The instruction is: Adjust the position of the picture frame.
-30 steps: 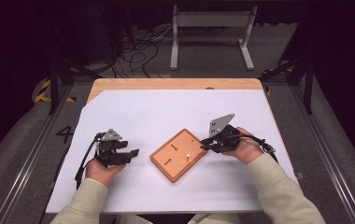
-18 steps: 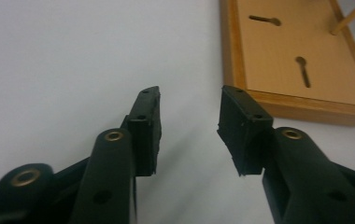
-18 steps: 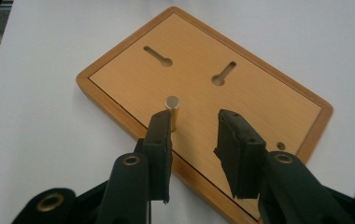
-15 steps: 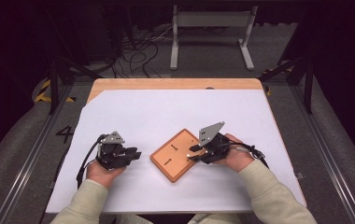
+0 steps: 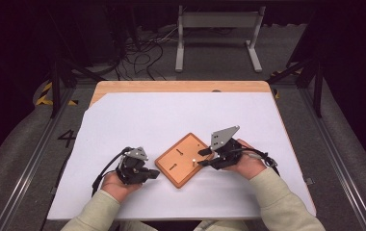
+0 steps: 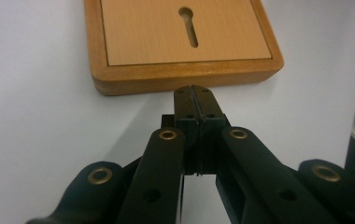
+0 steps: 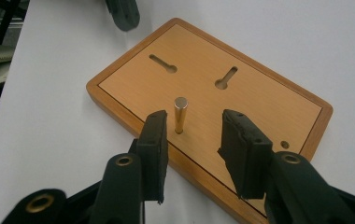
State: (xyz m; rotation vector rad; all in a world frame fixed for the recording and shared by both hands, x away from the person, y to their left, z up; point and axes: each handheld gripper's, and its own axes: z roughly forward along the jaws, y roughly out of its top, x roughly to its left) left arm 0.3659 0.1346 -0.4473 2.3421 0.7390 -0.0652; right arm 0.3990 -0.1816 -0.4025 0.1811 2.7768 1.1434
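Standing upright: brass pin [image 7: 181, 115], axis vert., on wooden board [image 7: 259, 100]

A white sheet [image 5: 181, 125] covers most of a wooden desk [image 5: 171, 86], leaving a bare strip of wood along the far edge. Beyond the desk, a white metal stand [image 5: 218, 29] rests on grey floor [image 5: 12, 144], with a tangle of dark cables [image 5: 142, 53] just to its left. Yellow and black tape [image 5: 44, 94] marks the floor near the desk's far left corner, and a painted number 4 [image 5: 67, 138] lies closer
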